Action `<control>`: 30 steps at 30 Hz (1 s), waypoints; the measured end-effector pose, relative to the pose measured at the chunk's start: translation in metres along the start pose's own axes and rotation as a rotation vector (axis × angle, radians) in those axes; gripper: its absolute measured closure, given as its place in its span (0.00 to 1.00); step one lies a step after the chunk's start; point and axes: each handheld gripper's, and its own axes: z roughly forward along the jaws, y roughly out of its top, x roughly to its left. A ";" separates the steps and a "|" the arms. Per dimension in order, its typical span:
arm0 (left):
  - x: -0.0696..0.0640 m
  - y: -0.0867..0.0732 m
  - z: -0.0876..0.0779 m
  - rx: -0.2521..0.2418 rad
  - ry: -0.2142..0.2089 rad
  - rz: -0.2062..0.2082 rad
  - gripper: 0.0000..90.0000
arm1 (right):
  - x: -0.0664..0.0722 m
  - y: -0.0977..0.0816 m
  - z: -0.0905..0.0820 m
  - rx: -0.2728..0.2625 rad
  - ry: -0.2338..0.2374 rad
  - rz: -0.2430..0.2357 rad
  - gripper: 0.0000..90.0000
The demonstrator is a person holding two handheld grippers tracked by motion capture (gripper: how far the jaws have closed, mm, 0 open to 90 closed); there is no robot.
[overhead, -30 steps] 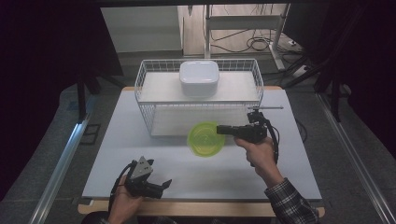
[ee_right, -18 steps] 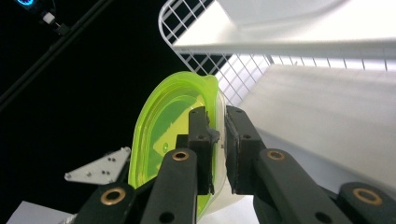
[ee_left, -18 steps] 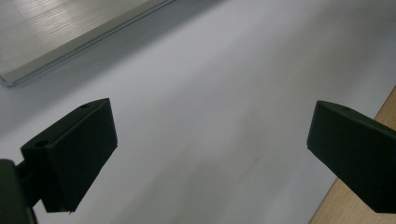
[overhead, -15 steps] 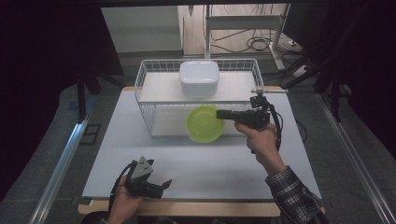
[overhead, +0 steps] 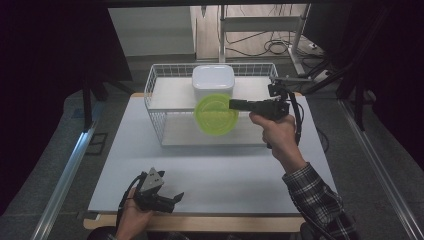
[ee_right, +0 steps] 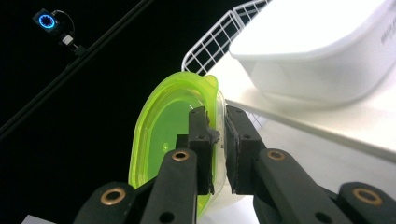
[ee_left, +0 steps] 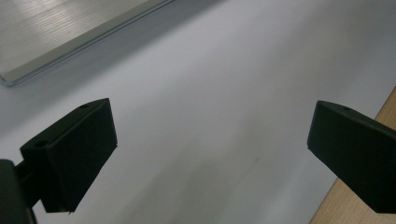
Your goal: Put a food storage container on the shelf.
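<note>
High view: right tongs (overhead: 235, 104) pinch the rim of a green lid (overhead: 216, 113) and hold it up in the air in front of the wire rack (overhead: 155, 95), just below the white box (overhead: 213, 83) that sits on the rack's top shelf. Right gripper view: both pads clamp the lid (ee_right: 173, 140) edge-on, only a narrow bit of rim between them, lid hanging tilted off to one side. Left tongs (overhead: 170, 199) rest spread wide near the front edge of the worktop (overhead: 225, 175), nothing between them; left gripper view confirms bare worktop (ee_left: 224, 93) under the jaws.

Risks, judged from this pose: grip is thin and off-centre, so the lid could pivot or slip out if the hand jerks or the lid bumps something. Lid is close to the rack's front wires and the box, so a careless advance could catch its far edge on the rim wire or nudge the box back. If it is meant to go on the box, coming in tilted would seat it crooked. Left tongs are too far off to steady anything
</note>
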 end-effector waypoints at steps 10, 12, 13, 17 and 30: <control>0.000 0.000 0.000 0.005 -0.002 0.000 0.01 | 0.009 0.029 0.004 -0.032 -0.003 0.000 0.91; 0.000 0.000 0.000 0.006 -0.002 0.001 0.01 | 0.010 0.036 0.005 -0.045 -0.008 0.005 0.91; 0.000 0.000 0.000 0.006 -0.003 0.001 0.01 | 0.010 0.039 0.005 -0.047 -0.010 0.008 0.91; 0.000 0.000 0.000 0.005 -0.004 -0.004 0.01 | 0.009 0.052 0.007 -0.073 -0.026 0.018 0.91; 0.000 0.000 0.000 0.004 -0.005 -0.001 0.01 | 0.000 0.085 0.018 -0.144 -0.104 0.061 0.91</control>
